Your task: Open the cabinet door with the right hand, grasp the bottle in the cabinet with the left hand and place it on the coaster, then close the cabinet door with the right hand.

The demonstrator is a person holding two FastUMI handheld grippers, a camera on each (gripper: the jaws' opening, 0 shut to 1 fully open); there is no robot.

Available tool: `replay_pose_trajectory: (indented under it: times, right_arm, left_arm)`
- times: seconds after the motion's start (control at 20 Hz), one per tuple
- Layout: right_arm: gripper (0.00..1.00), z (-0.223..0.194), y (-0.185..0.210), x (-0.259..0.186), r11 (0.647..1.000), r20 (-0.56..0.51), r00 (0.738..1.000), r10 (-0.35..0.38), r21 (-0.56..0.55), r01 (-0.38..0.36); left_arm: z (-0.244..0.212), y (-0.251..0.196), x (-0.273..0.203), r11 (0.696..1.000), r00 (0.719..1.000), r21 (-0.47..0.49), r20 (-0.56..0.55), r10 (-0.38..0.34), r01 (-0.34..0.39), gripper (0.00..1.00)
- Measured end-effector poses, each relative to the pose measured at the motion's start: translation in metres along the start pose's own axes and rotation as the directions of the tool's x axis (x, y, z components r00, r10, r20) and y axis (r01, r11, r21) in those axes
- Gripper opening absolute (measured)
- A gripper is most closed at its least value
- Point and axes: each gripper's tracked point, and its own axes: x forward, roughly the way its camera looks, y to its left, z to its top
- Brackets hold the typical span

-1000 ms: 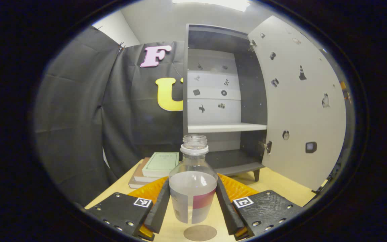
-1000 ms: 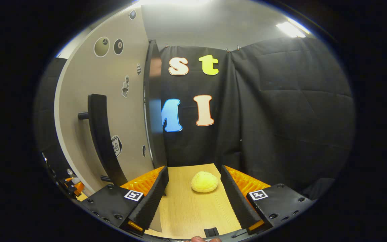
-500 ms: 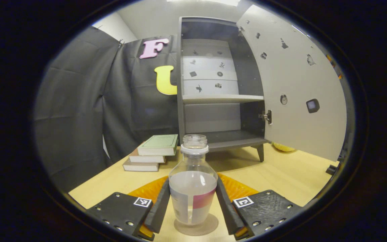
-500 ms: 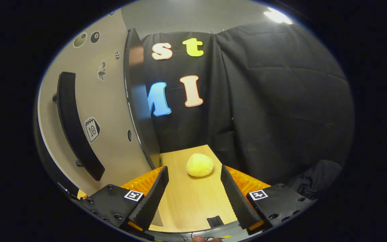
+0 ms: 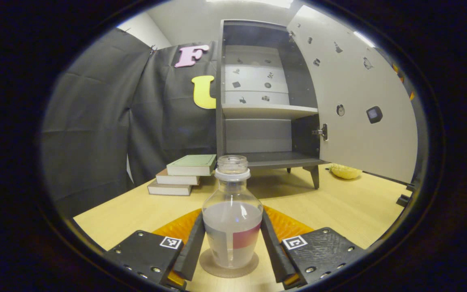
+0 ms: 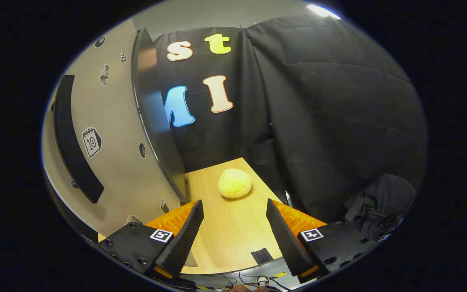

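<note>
**Bottle on the coaster, door open**

Your left tongs (image 5: 232,247) clamp the bottle (image 5: 232,227), which stands upright on the coaster (image 5: 228,269) near the tabletop's (image 5: 351,207) front edge. Behind, the cabinet door (image 5: 363,101) hangs open. Your right tongs (image 6: 233,231) gape wide, holding nothing, beside it.

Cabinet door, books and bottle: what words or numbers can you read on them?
"10": on the calendar sticker on the cabinet door.
Too small to read: the print on the cover of the top book.
No readable words: the coloured band on the bottle.
</note>
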Motion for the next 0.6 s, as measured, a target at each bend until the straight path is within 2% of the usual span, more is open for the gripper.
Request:
replay_pose_trajectory:
  times: [0.1, 0.15, 0.25, 0.35, 0.4, 0.6]
  right_arm:
    - [0.98, -0.001, -0.006, -0.002, 1.0, 0.006, 1.0, -0.01, -0.009, 0.01]
    - [0.98, 0.001, -0.008, -0.002, 1.0, 0.009, 1.0, -0.012, -0.006, 0.012]
    - [0.98, 0.002, -0.006, -0.002, 1.0, 0.009, 1.0, -0.007, 0.008, 0.007]
    - [0.98, 0.001, -0.006, -0.001, 1.0, 0.011, 1.0, -0.008, 0.006, 0.008]
    - [0.98, 0.001, -0.005, -0.001, 1.0, 0.014, 1.0, -0.007, 0.004, 0.007]
    - [0.98, 0.004, -0.006, 0.0, 1.0, 0.045, 0.999, -0.002, 0.012, 0.001]
  left_arm:
    - [0.004, 0.0, 0.003, 1.0, 1.0, 0.013, 0.0, -0.005, 0.005, 0.76]
    - [0.002, 0.0, 0.005, 1.0, 1.0, 0.017, -0.015, -0.008, 0.009, 0.72]
    - [0.003, 0.004, 0.008, 1.0, 0.999, 0.026, -0.035, -0.009, 0.01, 0.77]
    - [0.024, 0.011, 0.004, 0.999, 1.0, 0.031, 0.008, 0.013, -0.014, 0.89]
    - [0.037, 0.013, 0.002, 0.999, 1.0, 0.037, 0.027, 0.015, -0.016, 0.87]
    - [0.076, 0.003, -0.002, 0.998, 0.997, 0.057, 0.066, -0.033, 0.029, 0.89]
